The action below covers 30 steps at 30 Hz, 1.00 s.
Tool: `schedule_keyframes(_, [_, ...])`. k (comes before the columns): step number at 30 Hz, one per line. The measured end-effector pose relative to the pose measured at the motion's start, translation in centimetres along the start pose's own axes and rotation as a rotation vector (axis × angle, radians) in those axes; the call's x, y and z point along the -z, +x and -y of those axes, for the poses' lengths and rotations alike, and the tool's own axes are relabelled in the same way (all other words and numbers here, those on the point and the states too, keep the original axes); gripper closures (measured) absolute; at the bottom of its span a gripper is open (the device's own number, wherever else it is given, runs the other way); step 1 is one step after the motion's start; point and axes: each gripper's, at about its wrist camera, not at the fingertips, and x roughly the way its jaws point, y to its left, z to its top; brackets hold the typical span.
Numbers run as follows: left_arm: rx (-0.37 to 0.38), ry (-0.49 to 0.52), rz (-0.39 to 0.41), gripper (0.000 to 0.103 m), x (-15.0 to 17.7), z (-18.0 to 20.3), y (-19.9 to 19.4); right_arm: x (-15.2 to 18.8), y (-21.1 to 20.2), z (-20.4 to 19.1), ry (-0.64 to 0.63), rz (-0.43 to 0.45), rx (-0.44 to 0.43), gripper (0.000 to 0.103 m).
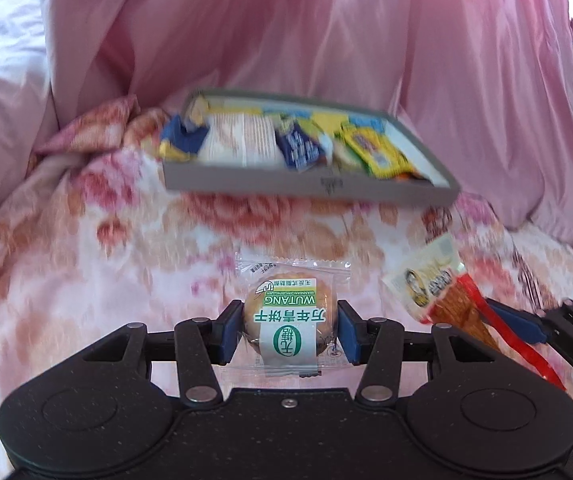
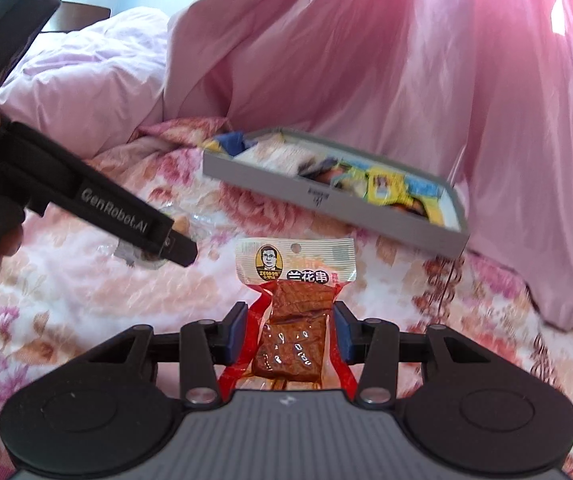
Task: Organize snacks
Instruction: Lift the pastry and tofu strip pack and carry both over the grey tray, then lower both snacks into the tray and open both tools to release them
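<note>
Left gripper (image 1: 290,330) clamps a wrapped round biscuit (image 1: 289,326) above the floral bedspread (image 1: 86,280). Right gripper (image 2: 289,334) clamps a red tofu snack pack (image 2: 295,316) (label end forward). Grey tray (image 1: 310,186) of snacks sits ahead, near the pink quilt (image 1: 326,40).

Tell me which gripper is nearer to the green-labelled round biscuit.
Left. The left gripper is clamped on the biscuit; the right gripper sits off to its right, holding the tofu snack pack.

Grey tray (image 1: 246,182) — pink floral bedspread (image 1: 86,280) — pink curtain (image 1: 326,40).
</note>
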Motion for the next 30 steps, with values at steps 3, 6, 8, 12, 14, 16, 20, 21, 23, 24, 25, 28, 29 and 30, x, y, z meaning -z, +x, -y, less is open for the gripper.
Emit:
schedule_keyframes(3, [-0.008,-0.017,0.016,0.052,-2.4,-0.1,0.8,-1.6,0.4,1.4,0.000,0.023,-0.004,0.054])
schedule_keyframes(6, [-0.012,-0.034,0.035,0.052,-5.1,-0.3,1.7,-3.1,1.0,2.6,-0.016,0.047,0.007,0.054])
schedule_keyframes(8, [-0.020,-0.040,0.048,0.052,-6.7,-0.3,2.3,-4.2,1.6,3.6,-0.023,0.059,0.016,0.054])
schedule_keyframes(12, [-0.022,-0.050,0.063,0.052,-10.5,0.0,4.4,-6.2,3.2,5.5,-0.026,0.072,0.024,0.054])
schedule_keyframes(14, [-0.028,-0.042,0.076,0.052,-12.3,0.5,5.5,-7.3,4.3,6.5,-0.029,0.080,0.032,0.054])
schedule_keyframes(16, [-0.025,-0.031,0.088,0.052,-13.9,0.8,6.9,-8.4,5.3,7.4,-0.029,0.087,0.039,0.054])
schedule_keyframes(20, [-0.023,-0.025,0.100,0.052,-16.7,1.4,9.8,-10.5,7.8,9.1,-0.024,0.104,0.055,0.054])
schedule_keyframes(21, [-0.023,-0.024,0.098,0.052,-17.2,1.5,10.6,-10.9,8.4,9.5,-0.026,0.107,0.060,0.054])
schedule_keyframes(23, [-0.022,-0.017,0.098,0.052,-18.2,1.8,12.0,-11.6,9.9,10.1,-0.024,0.110,0.068,0.053])
schedule_keyframes(24, [-0.022,-0.010,0.099,0.052,-18.6,2.0,12.6,-11.9,10.7,10.4,-0.016,0.108,0.069,0.054])
schedule_keyframes(25, [-0.023,-0.004,0.101,0.052,-19.0,2.1,13.2,-12.1,11.2,10.6,-0.009,0.107,0.070,0.053])
schedule_keyframes(28, [-0.022,0.003,0.096,0.052,-19.8,2.2,14.8,-12.5,13.2,11.6,0.001,0.104,0.080,0.053])
schedule_keyframes(29, [-0.023,0.003,0.091,0.052,-19.9,2.2,15.4,-12.6,13.9,11.8,0.002,0.101,0.084,0.054])
schedule_keyframes(30, [-0.023,0.003,0.087,0.052,-20.0,2.2,15.8,-12.8,14.5,12.1,0.004,0.099,0.087,0.054])
